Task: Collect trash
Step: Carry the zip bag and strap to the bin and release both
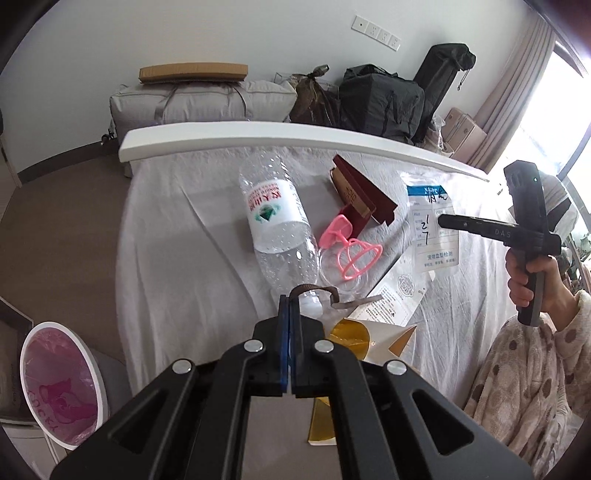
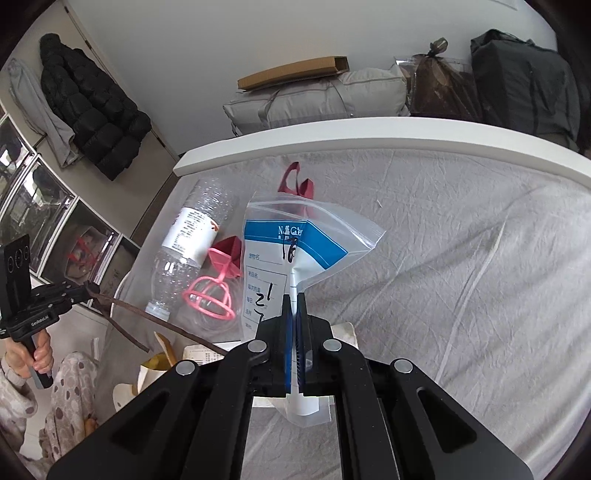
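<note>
Both tongs (image 1: 290,306) (image 2: 294,306) angled down, clamped

Black puffer jacket (image 2: 94,110), grey storage bag (image 1: 199,101)

1. I see a plain white wall (image 1: 221,44) with a row of switch plates (image 1: 376,32).
2. Brown floor (image 1: 55,206) on the left.
3. Bed under a wrinkled white sheet (image 2: 461,240), with a white footboard (image 1: 258,131).
4. Beige curtain (image 1: 517,85) beside a bright window (image 1: 554,122).
5. Grey storage bag (image 1: 199,99) and black bags (image 1: 380,98) against the wall.
6. Black padded jacket (image 2: 92,107) hanging.
</note>
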`<state>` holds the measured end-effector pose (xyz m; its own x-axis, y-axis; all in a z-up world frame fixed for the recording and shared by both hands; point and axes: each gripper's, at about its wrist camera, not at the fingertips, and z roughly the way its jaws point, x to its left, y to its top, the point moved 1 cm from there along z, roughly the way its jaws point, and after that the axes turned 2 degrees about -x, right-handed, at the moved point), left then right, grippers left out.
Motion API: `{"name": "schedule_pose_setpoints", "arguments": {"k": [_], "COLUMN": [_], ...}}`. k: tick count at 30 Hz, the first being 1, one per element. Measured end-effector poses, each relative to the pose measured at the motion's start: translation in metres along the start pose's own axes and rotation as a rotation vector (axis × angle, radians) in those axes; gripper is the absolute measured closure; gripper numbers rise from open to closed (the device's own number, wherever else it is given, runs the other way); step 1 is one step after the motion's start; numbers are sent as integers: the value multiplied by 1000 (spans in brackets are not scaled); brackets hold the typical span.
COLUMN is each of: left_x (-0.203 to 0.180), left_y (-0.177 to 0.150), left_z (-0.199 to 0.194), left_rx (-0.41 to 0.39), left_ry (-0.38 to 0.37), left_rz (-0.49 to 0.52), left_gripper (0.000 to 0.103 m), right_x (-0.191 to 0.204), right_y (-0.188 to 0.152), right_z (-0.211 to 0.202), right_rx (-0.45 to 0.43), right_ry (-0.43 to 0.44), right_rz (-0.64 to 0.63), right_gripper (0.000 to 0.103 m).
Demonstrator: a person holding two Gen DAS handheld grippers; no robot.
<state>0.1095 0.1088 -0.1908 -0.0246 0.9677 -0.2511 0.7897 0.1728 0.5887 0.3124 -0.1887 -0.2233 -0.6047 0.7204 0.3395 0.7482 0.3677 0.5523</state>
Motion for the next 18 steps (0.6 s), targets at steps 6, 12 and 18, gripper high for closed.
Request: {"name": "schedule_pose_setpoints", "arguments": {"k": [6, 12, 18], "left_x": [24, 59, 108], "left_y": [-4, -16, -36], "left_z": [-41, -84, -128], "left_rx": [-58, -126, -180], "left_ry": [28, 64, 119], "left_rz": [-4, -36, -95], "left_gripper": [103, 103, 103], "right_x": [53, 116, 183], "right_y": [13, 23, 33], "right_z": [-18, -21, -8], "right_rx": [-30, -32, -27], "right_ry": [34, 77, 142], "right_rz": [-96, -212, -301], "right_gripper": [102, 102, 102]}}
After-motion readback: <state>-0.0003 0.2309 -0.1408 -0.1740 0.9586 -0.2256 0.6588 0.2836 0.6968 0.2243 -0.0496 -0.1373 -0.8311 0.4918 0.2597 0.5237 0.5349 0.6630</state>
